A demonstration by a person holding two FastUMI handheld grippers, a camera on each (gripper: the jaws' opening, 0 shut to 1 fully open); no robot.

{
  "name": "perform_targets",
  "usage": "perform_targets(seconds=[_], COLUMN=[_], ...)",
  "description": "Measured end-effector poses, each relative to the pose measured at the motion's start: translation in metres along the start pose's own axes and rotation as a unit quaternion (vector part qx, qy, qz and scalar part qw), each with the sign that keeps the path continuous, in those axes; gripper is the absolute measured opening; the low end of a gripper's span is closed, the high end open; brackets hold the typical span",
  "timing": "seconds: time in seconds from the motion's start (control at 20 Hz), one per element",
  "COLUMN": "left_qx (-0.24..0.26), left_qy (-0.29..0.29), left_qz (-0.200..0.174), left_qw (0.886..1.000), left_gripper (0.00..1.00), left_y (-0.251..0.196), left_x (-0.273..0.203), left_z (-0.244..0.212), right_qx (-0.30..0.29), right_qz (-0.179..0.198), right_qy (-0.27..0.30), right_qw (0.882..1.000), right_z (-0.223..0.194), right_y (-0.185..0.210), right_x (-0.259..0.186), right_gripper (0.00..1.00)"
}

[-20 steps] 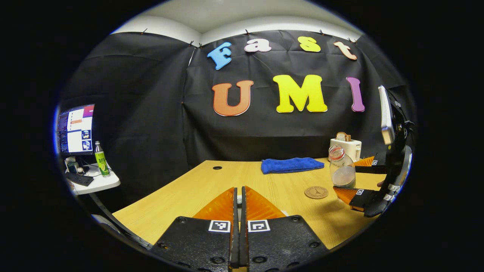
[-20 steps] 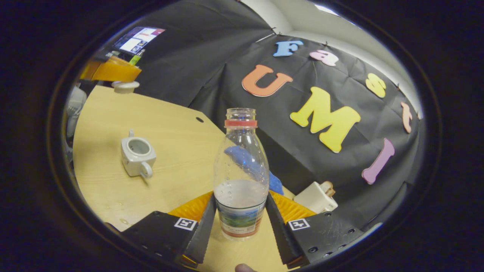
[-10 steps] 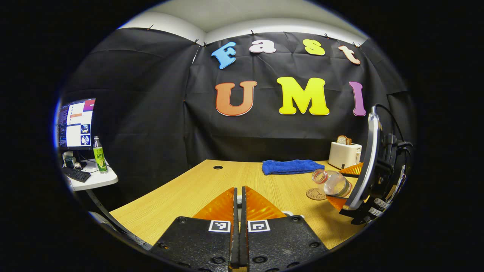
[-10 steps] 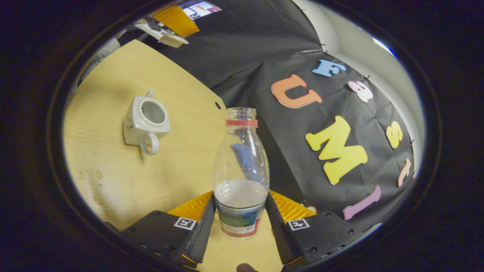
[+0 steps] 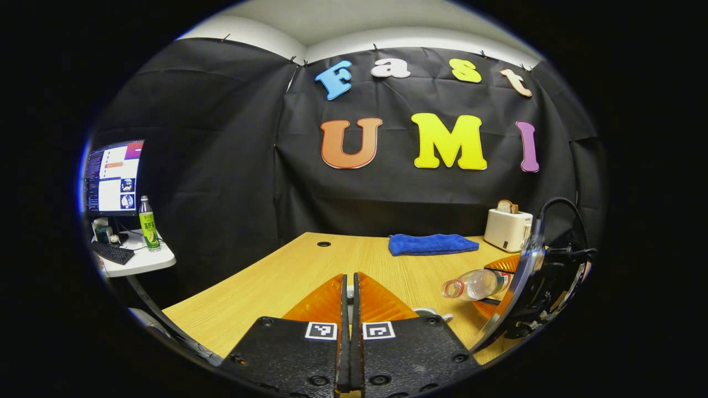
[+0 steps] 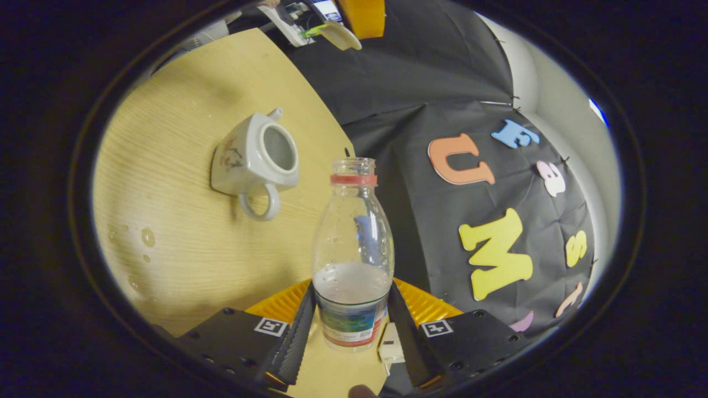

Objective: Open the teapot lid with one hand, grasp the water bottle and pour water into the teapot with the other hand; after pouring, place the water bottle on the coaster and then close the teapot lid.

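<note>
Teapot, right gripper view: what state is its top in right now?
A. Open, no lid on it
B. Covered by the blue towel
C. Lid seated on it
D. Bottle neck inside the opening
A: the teapot shows a bare round opening, and the water bottle is apart from it.

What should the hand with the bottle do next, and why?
Probably bring the bottle mouth over the open teapot and keep tipping. The right gripper grips the water bottle, already tilted far over, but its mouth sits beside the pot, not above it. The left gripper holds the lid away.
</note>
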State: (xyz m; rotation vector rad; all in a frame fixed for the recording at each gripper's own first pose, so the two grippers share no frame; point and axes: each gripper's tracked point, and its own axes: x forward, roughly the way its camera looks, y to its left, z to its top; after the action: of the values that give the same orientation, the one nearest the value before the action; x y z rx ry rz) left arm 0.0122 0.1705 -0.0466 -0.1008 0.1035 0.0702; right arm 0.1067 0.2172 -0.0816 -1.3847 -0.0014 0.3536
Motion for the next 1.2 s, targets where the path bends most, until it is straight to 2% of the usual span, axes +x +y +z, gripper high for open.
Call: perform_targets(seconds=[0.35,0.55,1.2], left_qx=[0.001,0.005,0.007], left_qy=[0.001,0.001,-0.003], left_qz=[-0.002,-0.001,0.0], left_qw=[1.0,1.0,1.0], left_gripper=[0.03,0.02,0.03], left_y=[0.001,0.003,0.008], left_x=[-0.001,-0.001,-0.004], left_z=[-0.001,0.0,0.004], right_qx=[-0.07,-0.111,-0.224], right_qz=[-0.026,-0.028,-0.055], right_qy=[-0.012,-0.016,-0.027], right_qw=[0.997,0.993,0.973], right_z=[0.01,0.013,0.026], right_y=[-0.008,-0.009,-0.024], right_x=[0.007,0.007,0.01], right_gripper=[0.73,0.73,0.72])
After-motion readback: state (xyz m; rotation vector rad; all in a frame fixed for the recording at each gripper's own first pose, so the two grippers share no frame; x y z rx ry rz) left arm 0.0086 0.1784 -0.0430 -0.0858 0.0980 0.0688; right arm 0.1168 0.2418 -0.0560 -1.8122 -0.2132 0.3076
